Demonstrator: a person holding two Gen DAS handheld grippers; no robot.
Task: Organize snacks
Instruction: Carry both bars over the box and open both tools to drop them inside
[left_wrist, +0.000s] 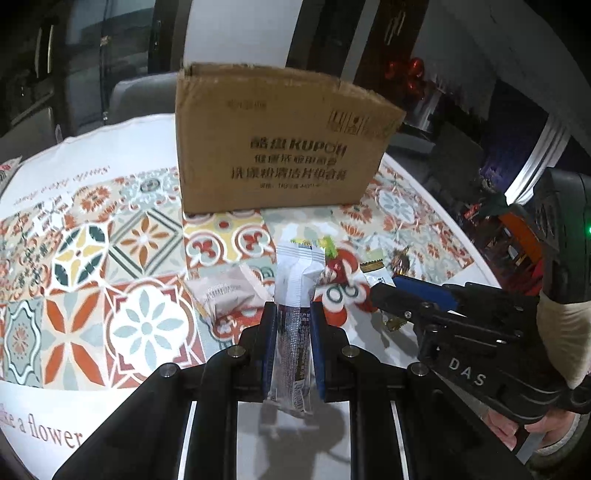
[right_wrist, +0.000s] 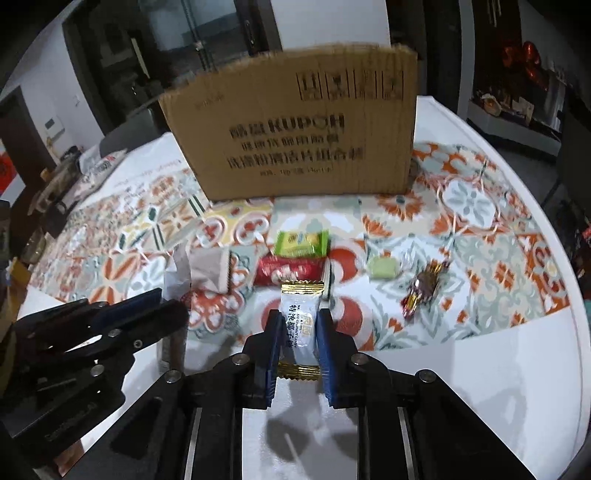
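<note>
Your left claw (left_wrist: 293, 314) is clamped on a silver snack stick (left_wrist: 295, 295), your right claw (right_wrist: 297, 325) on a white coconut candy (right_wrist: 300, 325), both just above the surface (right_wrist: 480, 369). Lift clear over the cardboard box (right_wrist: 295, 147) rim at the far edge, then let go inside.

Box (right_wrist: 295, 129) matt corrugated cardboard; candy wrapper (right_wrist: 299, 325) glossy foil-edged plastic; tablecloth (left_wrist: 92, 258) smooth printed.

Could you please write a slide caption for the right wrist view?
Right hand-held gripper shut on a white gold-edged candy, facing the cardboard box, snacks scattered on the patterned tablecloth.
</note>
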